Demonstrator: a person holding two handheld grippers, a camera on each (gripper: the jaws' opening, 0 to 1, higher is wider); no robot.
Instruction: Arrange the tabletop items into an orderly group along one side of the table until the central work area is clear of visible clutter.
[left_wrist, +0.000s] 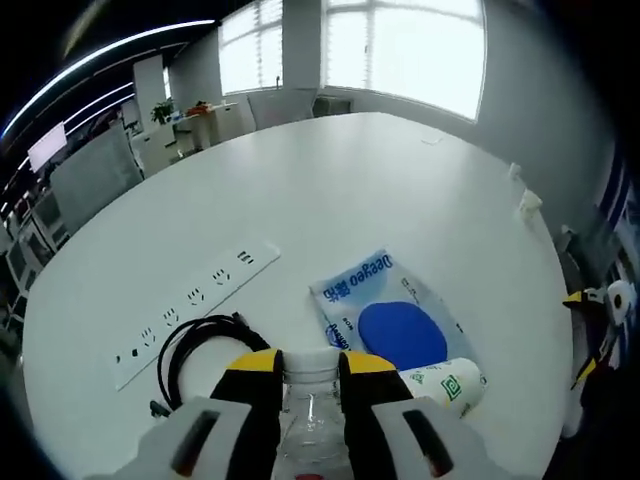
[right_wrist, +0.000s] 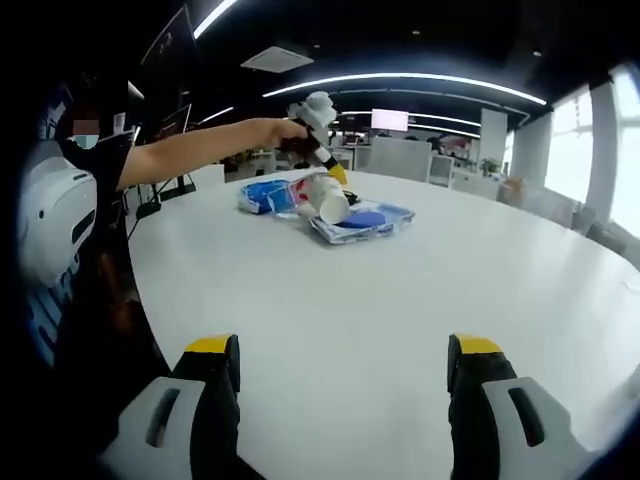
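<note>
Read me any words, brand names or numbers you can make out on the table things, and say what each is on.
"Deeyeo": on the blue and white packet, left gripper view.
Small print under it on the packet: too small to read.
Green mark on the white paper cup: blurred, unreadable.
Power strip: only socket holes, no text.

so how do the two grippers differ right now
The left gripper has its jaws closed on a clear plastic bottle; the right gripper has its jaws wide apart, holding nothing. The left is near the clutter; the right hovers over bare white table. Both have yellow-tipped black jaws.
</note>
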